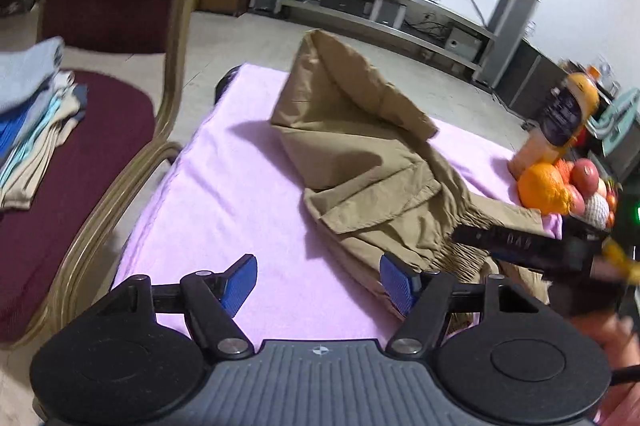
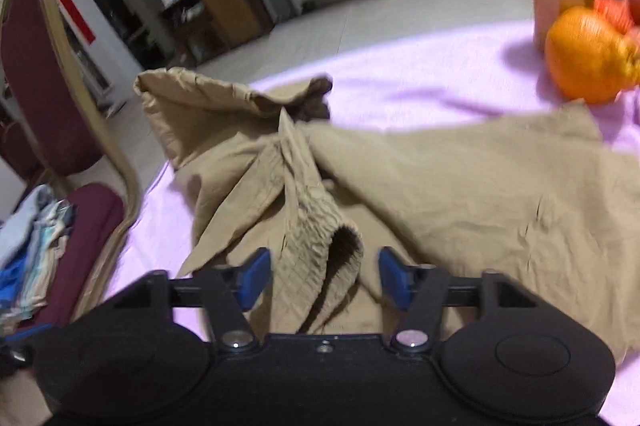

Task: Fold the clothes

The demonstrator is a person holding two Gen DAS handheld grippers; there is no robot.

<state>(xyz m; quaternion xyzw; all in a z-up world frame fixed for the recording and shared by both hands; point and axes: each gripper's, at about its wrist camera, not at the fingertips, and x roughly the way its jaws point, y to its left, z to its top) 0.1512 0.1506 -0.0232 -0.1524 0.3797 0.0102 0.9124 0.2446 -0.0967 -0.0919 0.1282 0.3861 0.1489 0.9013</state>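
Crumpled khaki shorts [image 1: 372, 162] lie on a table covered with a pink cloth [image 1: 224, 210]. My left gripper [image 1: 318, 282] hovers open over the cloth at the garment's near edge; its right pad [image 1: 396, 278] is at the fabric and nothing lies between the pads. In the right wrist view, the elastic waistband [image 2: 320, 250] stands up in a fold between the blue pads of my right gripper [image 2: 324, 274]. The pads stand apart from the fabric on both sides, so this gripper is open. The right tool's black body [image 1: 528, 250] shows blurred at the right of the left wrist view.
A maroon chair [image 1: 100, 130] stands left of the table with a stack of folded clothes [image 1: 32, 118] on its seat. At the table's far right sit an orange [image 2: 588, 54], other fruit [image 1: 588, 178] and a juice bottle [image 1: 568, 114]. Shelves and a TV are behind.
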